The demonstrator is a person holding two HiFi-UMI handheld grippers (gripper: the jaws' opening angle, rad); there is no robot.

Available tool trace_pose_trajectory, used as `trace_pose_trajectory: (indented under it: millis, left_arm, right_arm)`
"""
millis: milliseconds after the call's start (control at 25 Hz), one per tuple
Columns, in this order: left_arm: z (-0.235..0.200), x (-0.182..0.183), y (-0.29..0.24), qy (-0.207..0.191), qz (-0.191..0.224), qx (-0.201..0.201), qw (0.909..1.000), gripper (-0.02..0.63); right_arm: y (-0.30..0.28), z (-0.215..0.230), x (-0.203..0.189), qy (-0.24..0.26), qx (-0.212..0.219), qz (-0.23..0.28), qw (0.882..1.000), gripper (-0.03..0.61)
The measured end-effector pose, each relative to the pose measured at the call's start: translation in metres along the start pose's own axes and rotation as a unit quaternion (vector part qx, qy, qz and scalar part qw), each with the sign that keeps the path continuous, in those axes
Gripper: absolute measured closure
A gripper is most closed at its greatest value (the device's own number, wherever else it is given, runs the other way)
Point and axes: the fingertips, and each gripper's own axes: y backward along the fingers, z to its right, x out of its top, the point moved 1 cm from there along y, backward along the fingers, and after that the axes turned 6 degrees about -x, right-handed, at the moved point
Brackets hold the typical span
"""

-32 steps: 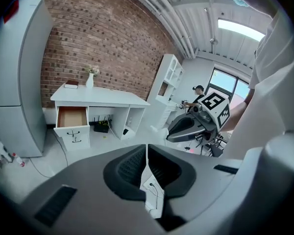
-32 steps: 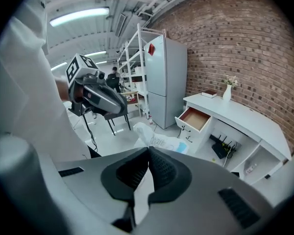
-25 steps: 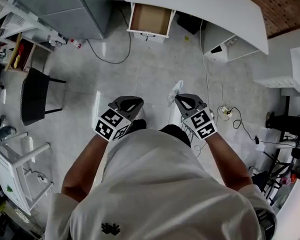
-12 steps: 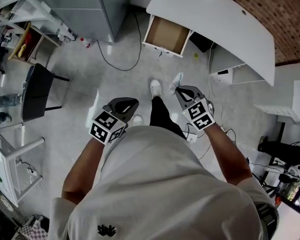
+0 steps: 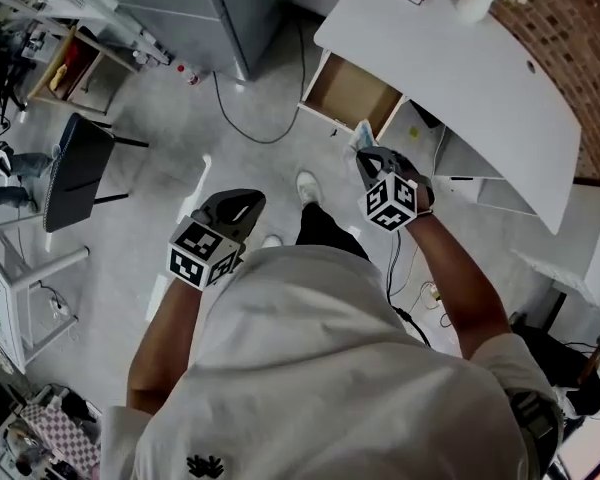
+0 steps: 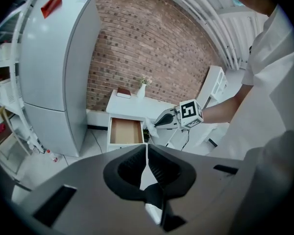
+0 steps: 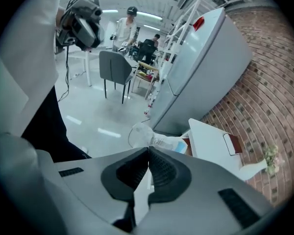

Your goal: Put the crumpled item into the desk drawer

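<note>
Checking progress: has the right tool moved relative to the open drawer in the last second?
Yes. The right tool, shut on the crumpled item, has moved toward the open drawer and is now beside its front edge.

**Left fingers together, open drawer far ahead**

The left gripper has its dark fingers closed on nothing. Far off, an open brown-lined drawer sits right of a tall grey fridge. Just right of the drawer, the right gripper holds a crumpled white item.
</note>
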Motion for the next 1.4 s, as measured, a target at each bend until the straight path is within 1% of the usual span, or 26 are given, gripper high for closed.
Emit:
trace_pose_trajectory:
  millis: [120,280,400,560,800,960,1120,1240,1400]
  left_arm:
    - [-0.017,0.021,-0.019,0.017,-0.003,0.015,0.9997,0.583]
    - [-0.033,0.035,-0.045,0.039,-0.015,0.031,0.9986,0.583]
    - [-0.046,0.038,-0.064,0.058,-0.023,0.045,0.9970,0.583]
    - [-0.065,0.039,-0.087,0.074,-0.024,0.053,0.9955,0.583]
    - [-0.067,0.017,-0.117,0.095,-0.042,0.041,0.9938,0.583]
    - [-0.089,0.003,-0.133,0.109,-0.046,0.046,0.9920,0.583]
    - [-0.108,-0.010,-0.132,0.133,-0.050,0.052,0.9885,0.583]
    - [-0.118,-0.024,-0.145,0.149,-0.055,0.058,0.9857,0.583]
    - [-0.126,-0.040,-0.165,0.162,-0.058,0.061,0.9832,0.583]
  right_arm:
    - [-0.046,0.033,-0.009,0.034,0.012,-0.008,0.999,0.549]
    - [-0.108,0.064,-0.024,0.061,0.028,-0.020,0.998,0.549]
    - [-0.157,0.074,-0.036,0.072,0.045,-0.031,0.996,0.549]
    - [-0.220,0.084,-0.051,0.083,0.059,-0.051,0.993,0.549]
    - [-0.300,0.074,-0.084,0.097,0.072,-0.088,0.989,0.549]
    - [-0.355,0.077,-0.097,0.106,0.068,-0.110,0.986,0.549]
    - [-0.398,0.067,-0.101,0.116,0.079,-0.129,0.982,0.549]
    - [-0.429,0.061,-0.115,0.112,0.082,-0.138,0.981,0.549]
    - [-0.462,0.056,-0.127,0.098,0.081,-0.136,0.983,0.549]
